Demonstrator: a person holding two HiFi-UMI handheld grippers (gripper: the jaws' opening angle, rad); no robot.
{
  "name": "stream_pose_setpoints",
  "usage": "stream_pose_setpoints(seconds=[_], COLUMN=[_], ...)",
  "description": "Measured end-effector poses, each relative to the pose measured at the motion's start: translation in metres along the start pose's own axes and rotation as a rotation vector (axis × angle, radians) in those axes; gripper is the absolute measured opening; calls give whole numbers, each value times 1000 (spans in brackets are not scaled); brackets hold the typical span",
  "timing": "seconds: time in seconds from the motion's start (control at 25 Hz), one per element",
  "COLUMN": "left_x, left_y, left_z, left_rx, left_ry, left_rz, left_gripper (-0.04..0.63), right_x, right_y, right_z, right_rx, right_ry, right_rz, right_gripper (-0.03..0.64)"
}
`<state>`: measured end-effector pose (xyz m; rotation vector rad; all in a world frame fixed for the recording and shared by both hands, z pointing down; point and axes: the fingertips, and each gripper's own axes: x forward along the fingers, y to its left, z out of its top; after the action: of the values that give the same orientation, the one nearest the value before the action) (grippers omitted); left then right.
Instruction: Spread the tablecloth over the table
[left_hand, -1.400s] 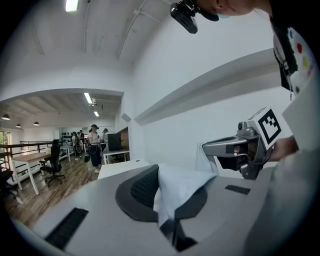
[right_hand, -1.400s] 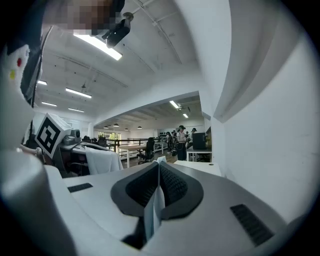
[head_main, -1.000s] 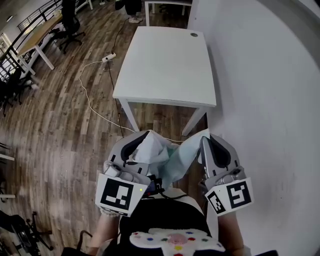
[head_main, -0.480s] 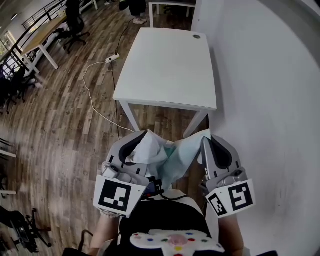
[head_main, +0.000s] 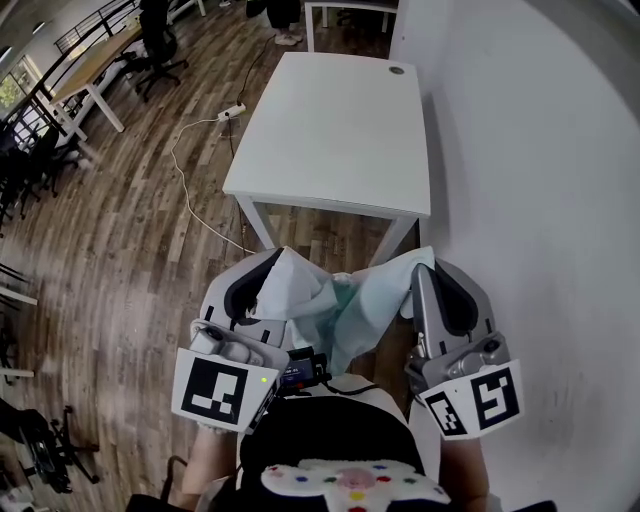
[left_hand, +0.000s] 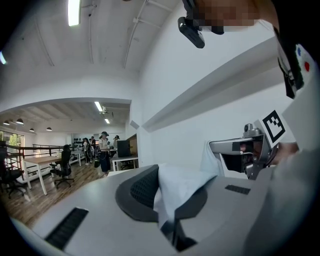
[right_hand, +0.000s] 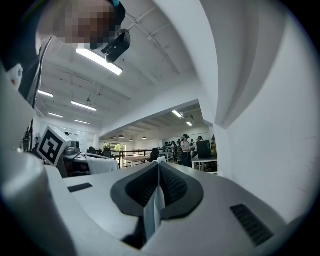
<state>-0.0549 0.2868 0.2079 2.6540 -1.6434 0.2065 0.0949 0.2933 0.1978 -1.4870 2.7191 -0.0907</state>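
Pinching the tablecloth (head_main: 335, 300): left claw (head_main: 272, 262) and right claw (head_main: 424, 272), fully closed.

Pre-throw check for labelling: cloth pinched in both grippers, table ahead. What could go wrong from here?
1. The right gripper pinches only a thin edge of the tablecloth; a flick could pull it free.
2. The tablecloth is bunched between the left gripper and the right one, so it may land crumpled on the table.
3. The table stands beside the wall, so that side may have little room to drape.
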Motion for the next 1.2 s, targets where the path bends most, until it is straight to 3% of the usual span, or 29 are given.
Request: stream_pose_setpoints(seconds=[0.36,1.2], left_x=[41,181], left_y=[8,105], left_z=[-2,-5], left_rx=[-15,-24], left_ry=[-30,22], left_rz=[-45,-182], left_gripper=[11,11], right_x=[25,168], right_y=[-23,-93], right_z=[-8,-24], right_rx=[-37,-15], right_ry=[32,125], right_rz=[-20,-176], right_gripper=[34,34])
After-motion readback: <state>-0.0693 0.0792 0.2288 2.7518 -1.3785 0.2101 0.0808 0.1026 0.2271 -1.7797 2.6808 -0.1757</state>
